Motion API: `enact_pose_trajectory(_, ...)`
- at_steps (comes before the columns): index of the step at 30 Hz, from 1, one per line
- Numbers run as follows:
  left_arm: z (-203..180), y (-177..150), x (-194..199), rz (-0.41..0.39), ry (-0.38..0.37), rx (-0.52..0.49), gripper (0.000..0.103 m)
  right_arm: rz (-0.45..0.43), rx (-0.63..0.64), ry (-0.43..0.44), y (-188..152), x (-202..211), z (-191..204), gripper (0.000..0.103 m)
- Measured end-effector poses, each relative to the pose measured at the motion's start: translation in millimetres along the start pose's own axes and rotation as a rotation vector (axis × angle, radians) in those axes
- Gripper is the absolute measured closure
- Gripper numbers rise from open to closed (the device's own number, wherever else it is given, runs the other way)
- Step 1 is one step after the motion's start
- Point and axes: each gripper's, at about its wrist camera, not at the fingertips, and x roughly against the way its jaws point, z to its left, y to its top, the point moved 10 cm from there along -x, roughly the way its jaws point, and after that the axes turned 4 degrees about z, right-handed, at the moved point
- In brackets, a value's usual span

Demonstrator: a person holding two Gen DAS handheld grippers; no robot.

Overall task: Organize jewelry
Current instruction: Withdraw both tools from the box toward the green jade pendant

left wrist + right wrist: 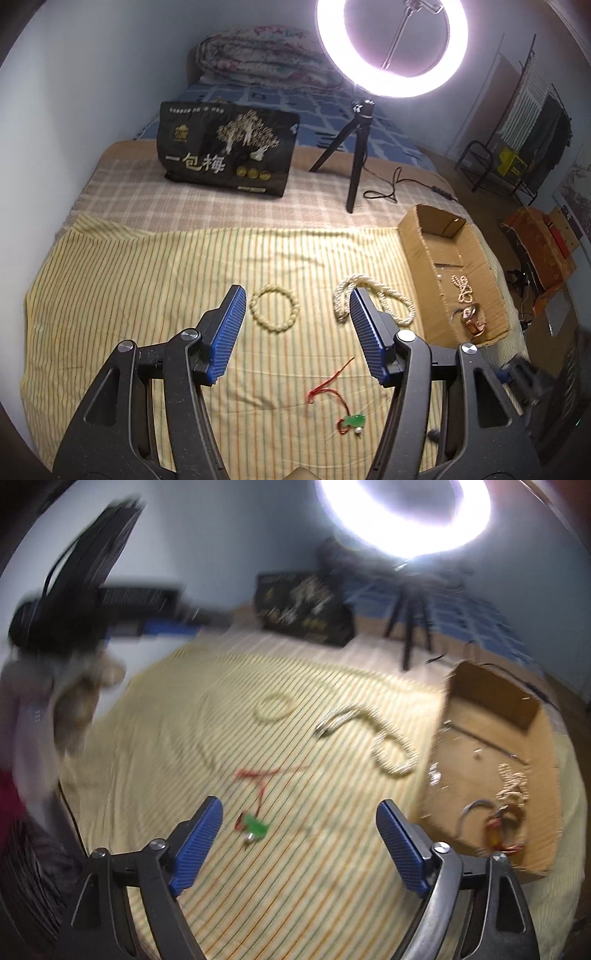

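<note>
On the yellow striped cloth (147, 280) lie a cream bead bracelet (274, 307), a long pearl necklace (373, 298) and a green pendant on a red cord (351, 430). My left gripper (297, 295) is open and empty, hovering above the cloth between bracelet and necklace. A cardboard box (417, 254) at the right holds a pearl piece (463, 288) and a brown bangle (471, 319). In the blurred right wrist view, my right gripper (299, 805) is open and empty above the pendant (255, 825), with the bracelet (275, 707), necklace (373, 734) and box (491, 701) beyond.
A black snack bag (227, 147) stands at the back of the bed. A ring light (391, 48) on a black tripod (354, 147) stands behind the cloth, its cable (399, 184) trailing right. The person's hand with the left gripper (74, 627) shows at the left.
</note>
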Motion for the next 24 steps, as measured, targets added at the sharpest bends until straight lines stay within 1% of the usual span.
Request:
enact_pose_trajectory(1,1.3,-0.6,-0.5,0.003,0.000,0.002,0.043,0.015,0.014,0.004,-3.6,-5.1,4.3,0.023)
enact_pose_trajectory(3,4.0,-1.4,-2.3,0.007,0.002,0.008,0.043,0.057,0.042,0.019,-13.1,-17.8,13.3,0.033)
enact_pose_trajectory(5,5.5,-0.9,-4.7,0.013,0.002,0.009,0.043,0.077,0.058,0.028,-17.1,-24.9,18.9,0.033)
enact_pose_trajectory(9,10.6,-2.2,-13.2,0.032,0.001,0.021,0.043,0.090,0.084,0.036,-16.2,-31.3,24.1,0.033)
enact_pose_trajectory(16,25.0,-4.5,-30.8,0.073,0.008,0.062,0.044,0.110,0.067,0.072,-11.6,-44.1,27.5,0.034)
enact_pose_trajectory(19,27.1,-4.7,-36.7,0.085,0.008,0.068,0.048,0.130,0.082,0.106,-10.5,-52.7,36.2,0.038)
enact_pose_trajectory(24,27.1,-11.1,-50.0,0.120,0.003,0.069,0.048,0.159,0.127,0.117,-12.7,-65.3,48.9,0.041)
